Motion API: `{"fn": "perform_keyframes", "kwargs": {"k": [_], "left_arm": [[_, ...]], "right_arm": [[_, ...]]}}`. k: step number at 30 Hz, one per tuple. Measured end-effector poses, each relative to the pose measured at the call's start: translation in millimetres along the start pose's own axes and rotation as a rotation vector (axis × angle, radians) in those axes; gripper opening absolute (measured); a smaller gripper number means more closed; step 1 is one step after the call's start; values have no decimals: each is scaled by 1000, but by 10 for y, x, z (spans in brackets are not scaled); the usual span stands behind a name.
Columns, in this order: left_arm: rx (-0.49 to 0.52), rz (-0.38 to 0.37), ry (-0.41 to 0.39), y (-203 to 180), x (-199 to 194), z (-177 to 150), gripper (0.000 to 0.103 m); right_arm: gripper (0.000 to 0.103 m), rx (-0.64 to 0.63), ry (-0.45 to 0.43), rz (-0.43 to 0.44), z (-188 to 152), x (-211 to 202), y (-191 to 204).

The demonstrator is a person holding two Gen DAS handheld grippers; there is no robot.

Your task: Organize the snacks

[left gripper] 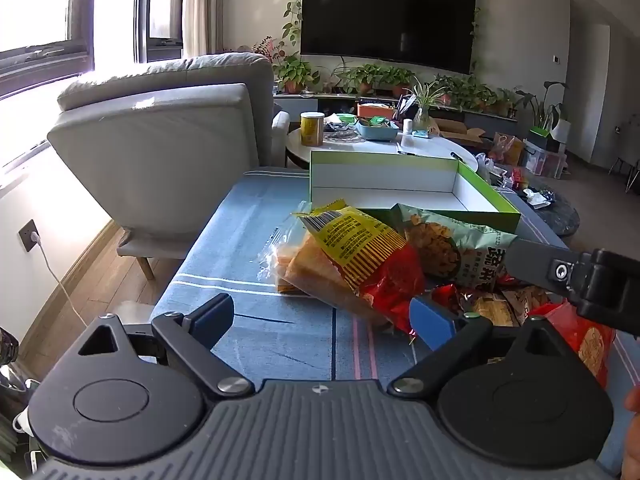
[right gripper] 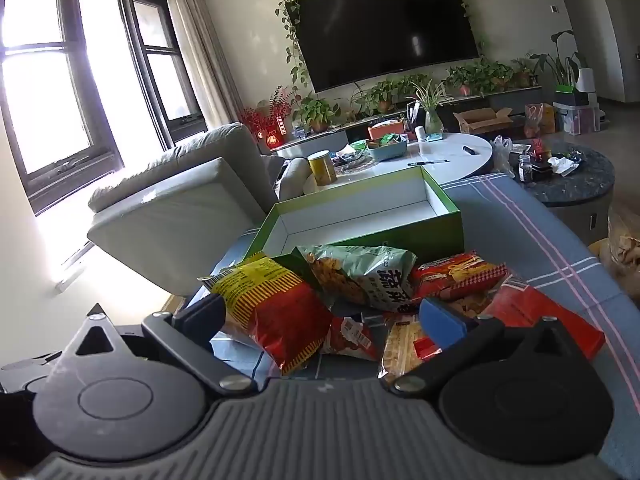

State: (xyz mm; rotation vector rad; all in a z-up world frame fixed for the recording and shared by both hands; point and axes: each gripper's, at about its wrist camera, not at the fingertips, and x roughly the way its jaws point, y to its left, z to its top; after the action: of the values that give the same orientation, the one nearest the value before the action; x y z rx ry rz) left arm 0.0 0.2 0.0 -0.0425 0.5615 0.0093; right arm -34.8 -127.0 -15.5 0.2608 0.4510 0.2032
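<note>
Snack bags (right gripper: pixel 320 300) heaped on blue striped cloth (left gripper: pixel 248 248), before green box (right gripper: pixel 360 220). Yellow-red bag (left gripper: pixel 360 260) between spread left gripper (left gripper: pixel 324 316) fingers, untouched; right gripper (right gripper: pixel 320 316) likewise spread wide. Beyond: grey armchair (left gripper: pixel 168 152), television (right gripper: pixel 384 28).

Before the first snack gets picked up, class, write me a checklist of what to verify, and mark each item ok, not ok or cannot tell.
1. Left gripper open, holding nothing: ok.
2. Right gripper open, holding nothing: ok.
3. Green box open, inside bare: ok.
4. Snacks already in the box: not ok, all lie in front of it.
5. Yellow-and-red bag unobstructed on top of the pile: ok.
6. Bags sealed: cannot tell.
</note>
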Motion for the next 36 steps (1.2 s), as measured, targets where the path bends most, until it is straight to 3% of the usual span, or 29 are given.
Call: {"fn": "perform_keyframes", "kwargs": {"k": [36], "left_arm": [[-4,21,14,7,41,-70,92]], "right_arm": [[78,19,12,-1,-80,33,-8]]}}
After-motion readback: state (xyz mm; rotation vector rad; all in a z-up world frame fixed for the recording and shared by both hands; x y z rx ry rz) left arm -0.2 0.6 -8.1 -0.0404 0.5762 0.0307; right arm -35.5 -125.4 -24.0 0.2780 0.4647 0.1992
